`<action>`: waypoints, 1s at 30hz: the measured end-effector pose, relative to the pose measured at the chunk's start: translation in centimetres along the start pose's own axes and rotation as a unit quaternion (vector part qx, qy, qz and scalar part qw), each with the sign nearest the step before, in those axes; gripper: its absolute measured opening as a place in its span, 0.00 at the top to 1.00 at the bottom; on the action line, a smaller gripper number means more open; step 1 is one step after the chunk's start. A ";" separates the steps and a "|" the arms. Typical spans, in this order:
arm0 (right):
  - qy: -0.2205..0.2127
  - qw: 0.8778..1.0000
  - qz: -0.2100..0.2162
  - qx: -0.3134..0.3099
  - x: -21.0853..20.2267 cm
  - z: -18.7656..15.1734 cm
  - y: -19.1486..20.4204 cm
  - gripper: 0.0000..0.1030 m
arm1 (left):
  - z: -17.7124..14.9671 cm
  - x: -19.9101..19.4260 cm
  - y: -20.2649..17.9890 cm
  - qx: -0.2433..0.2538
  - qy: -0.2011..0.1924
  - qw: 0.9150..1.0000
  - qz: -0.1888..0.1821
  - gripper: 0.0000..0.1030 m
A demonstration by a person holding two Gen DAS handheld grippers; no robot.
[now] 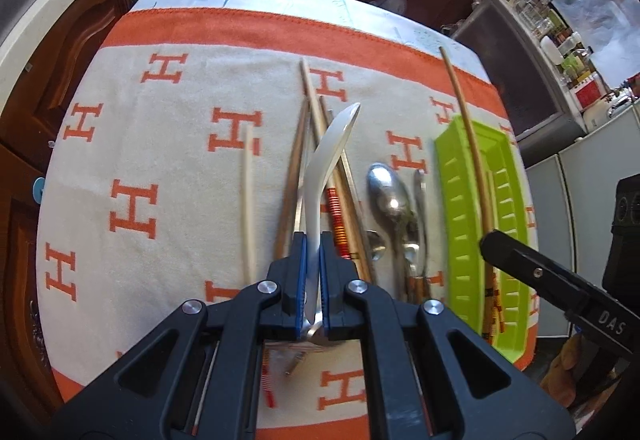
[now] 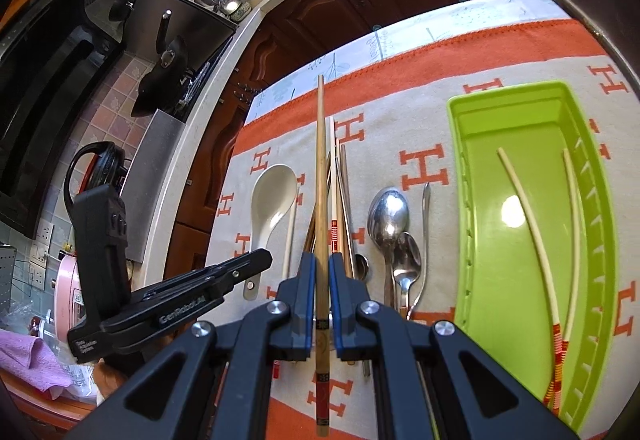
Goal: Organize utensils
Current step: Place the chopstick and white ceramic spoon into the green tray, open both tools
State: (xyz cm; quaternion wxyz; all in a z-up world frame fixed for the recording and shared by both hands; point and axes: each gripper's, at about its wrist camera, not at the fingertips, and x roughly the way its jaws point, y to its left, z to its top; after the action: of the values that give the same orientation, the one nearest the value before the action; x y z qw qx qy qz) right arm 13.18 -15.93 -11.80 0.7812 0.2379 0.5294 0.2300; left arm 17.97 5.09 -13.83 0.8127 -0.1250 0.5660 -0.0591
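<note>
white spoon (image 1: 320, 176) clamped in down-tilted left gripper (image 1: 313, 272).

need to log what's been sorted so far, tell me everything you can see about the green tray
The green tray is a long, shallow, bright lime bin that looks like glossy plastic, with a rolled rim and rows of small slots along its side walls. It lies flat on the orange-and-cream cloth, to the right of the loose metal spoons. Two pale chopsticks with red and yellow banded ends lie lengthwise in it, touching its floor. Neither gripper touches it.
</note>
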 end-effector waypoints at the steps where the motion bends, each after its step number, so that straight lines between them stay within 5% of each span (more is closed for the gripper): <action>1: -0.002 1.000 -0.002 -0.001 -0.3 -0.1 0.0 0.94 | -0.1 -0.5 -0.6 0.001 0.000 1.000 -0.013 0.97; 14: -0.036 0.995 -0.096 0.019 -6.5 -2.4 -4.2 0.94 | -2.5 -0.2 -11.6 0.037 0.021 0.996 -0.077 0.96; 19: -0.028 0.989 -0.144 0.035 -7.2 -3.4 -7.5 0.94 | -4.0 1.9 -15.1 0.054 0.040 0.995 -0.069 0.96; 30: -0.004 0.983 -0.172 0.059 -5.9 -4.6 -10.4 0.93 | -6.7 6.1 -17.5 0.085 0.082 0.993 -0.027 0.96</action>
State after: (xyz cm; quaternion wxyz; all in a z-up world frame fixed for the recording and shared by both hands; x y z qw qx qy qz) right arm 7.99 -27.06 -15.51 0.7960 0.1900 0.5716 0.0595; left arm 14.68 -14.13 -16.81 0.7691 -0.0656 0.6203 -0.1393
